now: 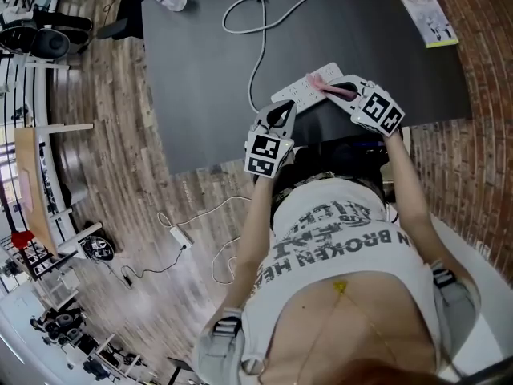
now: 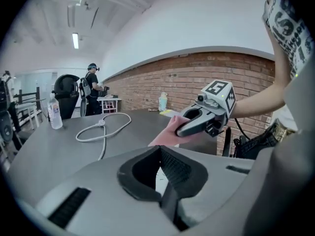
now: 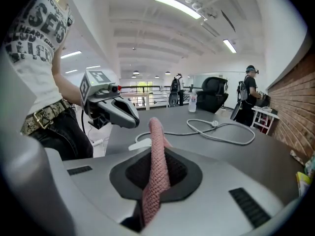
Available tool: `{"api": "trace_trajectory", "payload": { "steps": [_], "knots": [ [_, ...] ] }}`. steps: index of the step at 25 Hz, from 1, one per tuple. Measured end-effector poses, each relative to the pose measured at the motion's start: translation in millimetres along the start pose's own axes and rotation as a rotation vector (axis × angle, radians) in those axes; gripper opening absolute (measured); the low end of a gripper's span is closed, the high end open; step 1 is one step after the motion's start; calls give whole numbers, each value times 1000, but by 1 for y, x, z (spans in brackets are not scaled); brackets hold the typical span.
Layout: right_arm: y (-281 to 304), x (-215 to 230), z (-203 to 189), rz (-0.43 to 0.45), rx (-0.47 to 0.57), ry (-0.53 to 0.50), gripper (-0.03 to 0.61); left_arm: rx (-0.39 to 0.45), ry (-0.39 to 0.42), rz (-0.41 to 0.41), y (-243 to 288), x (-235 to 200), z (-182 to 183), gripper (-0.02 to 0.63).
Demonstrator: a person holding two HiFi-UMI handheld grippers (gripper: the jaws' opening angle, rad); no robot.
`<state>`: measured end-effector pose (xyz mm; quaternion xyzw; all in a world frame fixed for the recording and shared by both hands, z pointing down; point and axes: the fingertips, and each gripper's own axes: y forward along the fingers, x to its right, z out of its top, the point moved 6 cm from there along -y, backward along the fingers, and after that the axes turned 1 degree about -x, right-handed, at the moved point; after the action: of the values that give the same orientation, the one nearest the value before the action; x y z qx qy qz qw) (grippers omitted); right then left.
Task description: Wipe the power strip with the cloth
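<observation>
While the right hand-held gripper pinches the pink cloth, drag it flat along the power strip.
On the tabletop, the left hand-held gripper, closed and empty beside the strip's near end, should steady it.

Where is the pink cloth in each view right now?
Head view: upper centre-right, the cloth lies across the power strip, in the right gripper.
Left gripper view: centre, cloth under the right gripper.
Right gripper view: bottom centre, cloth pinched between its jaws.
Shared landmark: looped white cable.
</observation>
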<state>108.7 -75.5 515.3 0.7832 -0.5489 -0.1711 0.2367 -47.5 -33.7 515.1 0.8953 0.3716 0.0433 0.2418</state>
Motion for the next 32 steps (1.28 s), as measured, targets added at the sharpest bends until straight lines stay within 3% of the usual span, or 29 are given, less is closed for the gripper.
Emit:
{"api": "trace_trajectory", "payload": {
  "steps": [6,16,22,32],
  "knots": [
    [-26,-16,43,-25,147,-35,17,124,-24,16,-17,8,37,8],
    [-67,-35,95,-109,404,22,17,305,-35,45,-52,26,89,8],
    [-72,-47,104,-121,443,42,17,365,-40,56,-64,31,107,8],
    [-83,-47,114,-135,464,57,15,364,-24,51,-68,35,112,8]
  ]
}}
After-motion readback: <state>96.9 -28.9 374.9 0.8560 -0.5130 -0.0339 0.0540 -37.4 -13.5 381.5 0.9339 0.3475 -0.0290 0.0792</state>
